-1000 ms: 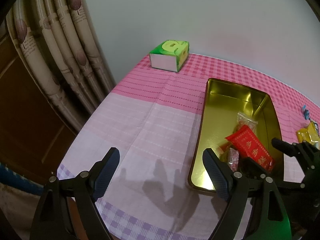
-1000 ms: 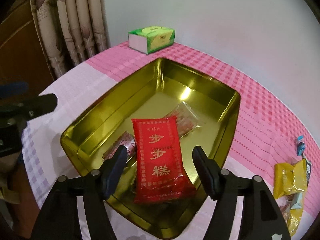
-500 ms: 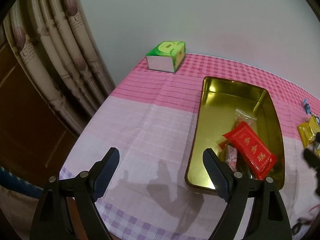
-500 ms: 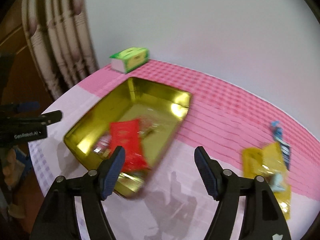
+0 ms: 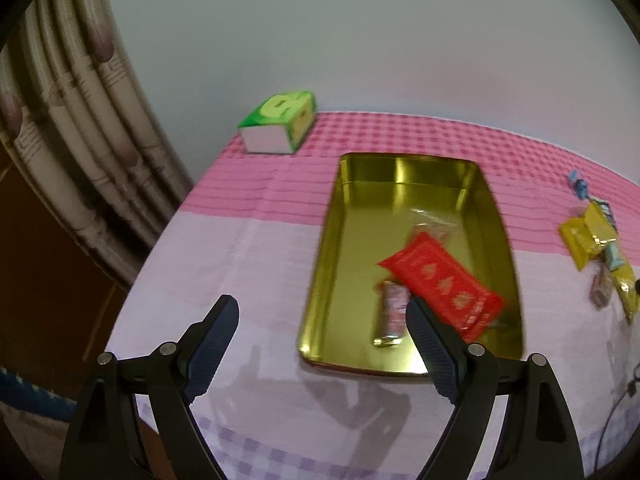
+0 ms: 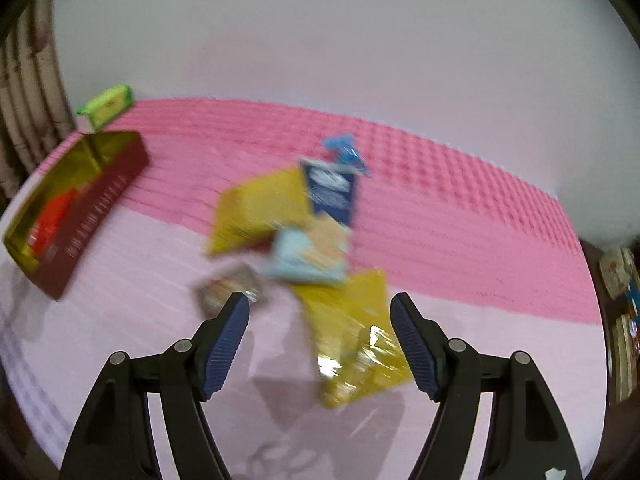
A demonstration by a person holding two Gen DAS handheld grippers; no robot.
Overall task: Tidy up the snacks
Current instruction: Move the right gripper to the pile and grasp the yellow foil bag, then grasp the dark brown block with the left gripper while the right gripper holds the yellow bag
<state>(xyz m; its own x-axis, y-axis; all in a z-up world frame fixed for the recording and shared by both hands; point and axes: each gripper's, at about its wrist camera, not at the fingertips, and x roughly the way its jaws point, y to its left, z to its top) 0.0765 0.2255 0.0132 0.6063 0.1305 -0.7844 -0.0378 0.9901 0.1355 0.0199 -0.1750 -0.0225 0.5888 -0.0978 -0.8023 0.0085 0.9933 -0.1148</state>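
Note:
A gold tin [image 5: 404, 184] lies on the pink tablecloth, holding a red snack packet [image 5: 442, 286] and small wrapped snacks [image 5: 390, 312]. The tin also shows at the left of the right wrist view [image 6: 100, 196]. My left gripper [image 5: 322, 330] is open and empty, near the tin's front left corner. My right gripper [image 6: 320, 328] is open and empty above a pile of loose snacks: yellow packets [image 6: 352, 340], a light blue packet [image 6: 304, 260], a dark blue packet [image 6: 332, 192] and a small clear-wrapped one [image 6: 228, 288]. The right view is blurred.
A green tissue box [image 5: 280, 126] stands at the table's far left corner, also in the right wrist view [image 6: 106, 106]. Curtains [image 5: 72, 128] hang left of the table. The loose snacks show at the right edge of the left wrist view [image 5: 592, 236].
My right gripper has swung right, away from the tin with the red packet, to above the loose snack pile. The left gripper has shifted slightly toward the tin.

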